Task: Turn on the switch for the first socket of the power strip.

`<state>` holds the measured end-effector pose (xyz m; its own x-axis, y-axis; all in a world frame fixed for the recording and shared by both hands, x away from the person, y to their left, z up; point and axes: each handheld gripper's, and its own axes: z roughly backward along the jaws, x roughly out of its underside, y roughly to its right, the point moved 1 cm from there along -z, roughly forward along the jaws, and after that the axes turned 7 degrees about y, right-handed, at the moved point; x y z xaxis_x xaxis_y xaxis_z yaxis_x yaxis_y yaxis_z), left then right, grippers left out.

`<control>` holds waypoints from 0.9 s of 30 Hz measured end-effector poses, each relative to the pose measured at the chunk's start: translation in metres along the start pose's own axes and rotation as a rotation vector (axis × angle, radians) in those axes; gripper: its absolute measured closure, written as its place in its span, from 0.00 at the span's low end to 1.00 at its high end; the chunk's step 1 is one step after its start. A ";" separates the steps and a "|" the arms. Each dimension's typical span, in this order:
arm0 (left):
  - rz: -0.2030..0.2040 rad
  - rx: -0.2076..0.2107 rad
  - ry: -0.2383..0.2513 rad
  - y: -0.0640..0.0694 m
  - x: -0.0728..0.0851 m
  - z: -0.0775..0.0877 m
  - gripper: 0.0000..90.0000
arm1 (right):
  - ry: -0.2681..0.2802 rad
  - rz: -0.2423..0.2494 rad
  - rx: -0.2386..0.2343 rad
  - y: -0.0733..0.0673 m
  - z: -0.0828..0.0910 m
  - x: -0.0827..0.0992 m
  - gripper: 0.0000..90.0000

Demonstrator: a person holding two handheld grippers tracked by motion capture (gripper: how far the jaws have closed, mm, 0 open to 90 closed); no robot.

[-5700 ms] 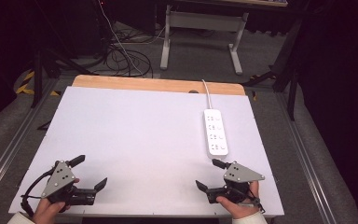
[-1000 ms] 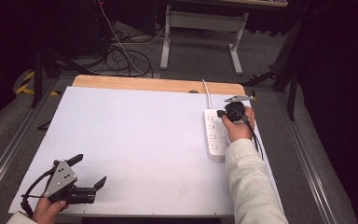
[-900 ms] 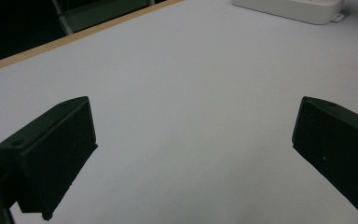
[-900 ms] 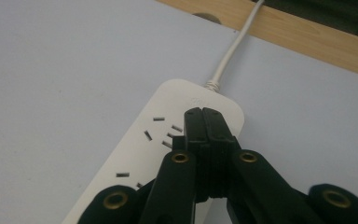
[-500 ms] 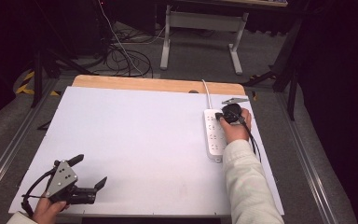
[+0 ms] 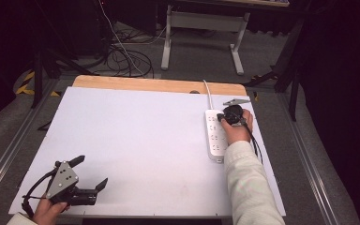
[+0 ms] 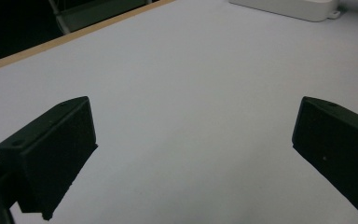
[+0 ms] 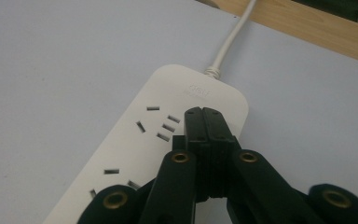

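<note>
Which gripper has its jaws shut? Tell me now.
The right gripper, at the cord end of the white power strip. Its jaws are pressed together with nothing between them, while the left gripper sits at the table's near corner with jaws spread wide.

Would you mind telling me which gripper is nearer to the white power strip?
Right. The right gripper, jaws shut, sits over the power strip at its cable end; the left gripper rests at the table's near left corner, far away.

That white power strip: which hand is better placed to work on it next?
The right. Its claw, shut with nothing between the pads, sits over the power strip near the cord end. The left claw is open at the table's near left corner, far away.
</note>
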<state>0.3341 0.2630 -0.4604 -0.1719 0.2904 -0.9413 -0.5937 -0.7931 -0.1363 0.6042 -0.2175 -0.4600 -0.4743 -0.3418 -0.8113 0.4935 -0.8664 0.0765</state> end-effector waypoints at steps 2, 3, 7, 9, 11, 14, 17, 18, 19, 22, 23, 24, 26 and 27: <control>-0.002 0.002 0.000 0.000 0.000 0.000 0.00 | -0.002 0.010 0.006 0.000 0.000 0.000 1.00; -0.002 0.002 0.000 0.000 0.000 0.000 0.00 | -0.002 0.010 0.007 -0.001 0.000 0.000 1.00; 0.001 0.006 -0.001 0.000 0.000 0.000 0.00 | -0.004 0.012 0.013 -0.001 -0.001 0.000 1.00; 0.000 0.006 -0.002 0.000 0.000 0.000 0.00 | -0.006 0.010 0.013 -0.001 -0.001 0.000 1.00; 0.000 0.007 -0.004 0.001 0.000 0.000 0.00 | -0.007 0.012 0.016 -0.001 -0.001 0.000 1.00; 0.000 0.008 -0.003 0.001 0.000 0.000 0.00 | -0.005 0.014 0.019 -0.002 -0.001 0.000 1.00; -0.001 0.008 -0.004 0.001 0.000 0.000 0.00 | 0.001 0.011 0.018 -0.002 -0.002 0.000 1.00; 0.000 0.008 -0.004 0.001 0.000 0.000 0.00 | 0.000 0.010 0.018 -0.002 -0.002 0.000 1.00; 0.000 0.008 -0.004 0.001 0.000 0.000 0.00 | 0.000 0.011 0.020 -0.002 -0.002 0.000 1.00; 0.000 0.008 -0.005 0.001 0.000 0.000 0.00 | -0.002 0.008 0.023 -0.003 -0.002 0.000 1.00; 0.000 0.009 -0.004 0.001 0.000 0.000 0.00 | -0.003 0.004 0.024 -0.003 -0.003 0.000 1.00; 0.000 0.009 -0.004 0.001 0.000 0.000 0.00 | -0.003 0.001 0.024 -0.003 -0.003 0.000 1.00; 0.000 0.010 -0.004 0.001 0.000 0.000 0.00 | -0.004 -0.002 0.023 -0.002 -0.003 0.000 1.00; 0.000 0.010 -0.004 0.001 0.000 0.000 0.00 | -0.004 -0.005 0.023 -0.002 -0.003 0.001 1.00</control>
<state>0.3333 0.2622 -0.4608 -0.1751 0.2929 -0.9400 -0.6015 -0.7877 -0.1333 0.6048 -0.2150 -0.4622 -0.4796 -0.3385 -0.8096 0.4741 -0.8763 0.0855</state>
